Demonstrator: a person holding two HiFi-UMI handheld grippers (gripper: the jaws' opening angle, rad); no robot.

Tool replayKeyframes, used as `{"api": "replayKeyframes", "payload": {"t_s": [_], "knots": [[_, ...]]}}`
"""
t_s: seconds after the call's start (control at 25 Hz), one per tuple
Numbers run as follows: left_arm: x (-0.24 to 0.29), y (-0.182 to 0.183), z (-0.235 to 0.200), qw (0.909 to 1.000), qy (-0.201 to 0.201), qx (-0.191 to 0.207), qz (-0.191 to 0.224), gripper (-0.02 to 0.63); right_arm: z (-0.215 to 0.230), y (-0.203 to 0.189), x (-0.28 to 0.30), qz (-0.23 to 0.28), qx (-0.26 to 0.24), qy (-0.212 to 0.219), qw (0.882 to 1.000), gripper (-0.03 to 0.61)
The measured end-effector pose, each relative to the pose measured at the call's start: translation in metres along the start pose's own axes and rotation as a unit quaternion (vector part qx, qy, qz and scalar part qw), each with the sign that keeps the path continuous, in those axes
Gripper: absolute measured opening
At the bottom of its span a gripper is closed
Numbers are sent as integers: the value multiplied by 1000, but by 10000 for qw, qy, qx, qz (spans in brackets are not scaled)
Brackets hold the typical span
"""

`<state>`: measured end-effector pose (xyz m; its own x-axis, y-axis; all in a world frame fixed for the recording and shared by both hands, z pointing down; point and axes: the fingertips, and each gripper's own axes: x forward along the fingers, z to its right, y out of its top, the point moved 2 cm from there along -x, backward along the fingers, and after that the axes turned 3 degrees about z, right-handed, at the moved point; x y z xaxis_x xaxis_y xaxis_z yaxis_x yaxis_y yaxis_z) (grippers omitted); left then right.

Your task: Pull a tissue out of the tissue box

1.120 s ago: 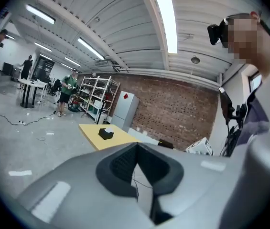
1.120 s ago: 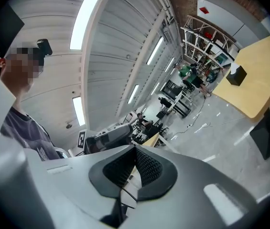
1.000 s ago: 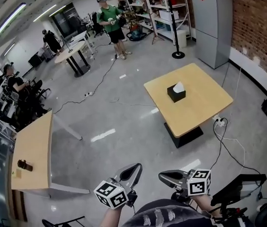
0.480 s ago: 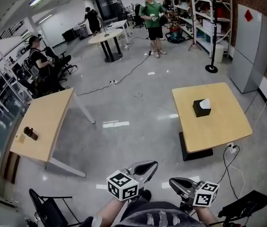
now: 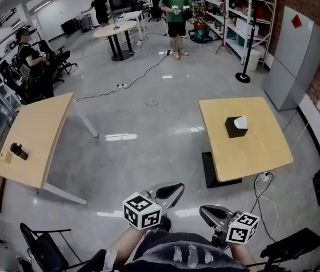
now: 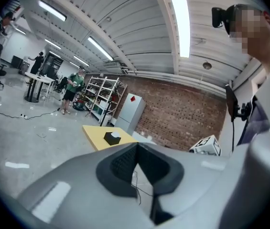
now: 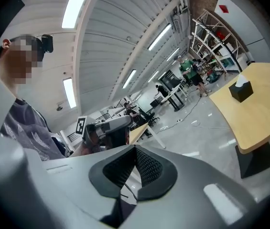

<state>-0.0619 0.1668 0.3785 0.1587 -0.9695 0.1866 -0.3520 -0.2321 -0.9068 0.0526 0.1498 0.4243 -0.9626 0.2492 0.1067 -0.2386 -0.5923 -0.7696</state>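
Two empty grippers, left gripper [image 5: 173,191] and right gripper [image 5: 208,212], jaws pressed together, well apart from the box [image 5: 237,128], presumably idle until it comes within reach.

Red diamond sign [image 5: 297,21]: on the grey cabinet [image 5: 289,67]; its mark is too small to read.
Marker cubes [image 5: 141,211]: one on the left hand-held gripper [image 5: 174,189], one on the right hand-held gripper [image 5: 206,211]; black-and-white square patterns, no letters or numbers.
Tissue box [image 5: 236,127]: no legible print.
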Motion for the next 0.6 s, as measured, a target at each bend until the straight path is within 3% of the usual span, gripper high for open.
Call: {"api": "replayKeyframes", "payload": {"t_s": [0.32, 0.6], "knots": [[-16, 33, -59, 9995, -194, -20, 232, -11, 10, 24, 66, -67, -397, -589, 9975, -8], [-36, 34, -116, 9983, -356, -292, 370, -11, 15, 15, 119, -252, -449, -890, 9947, -8]]}}
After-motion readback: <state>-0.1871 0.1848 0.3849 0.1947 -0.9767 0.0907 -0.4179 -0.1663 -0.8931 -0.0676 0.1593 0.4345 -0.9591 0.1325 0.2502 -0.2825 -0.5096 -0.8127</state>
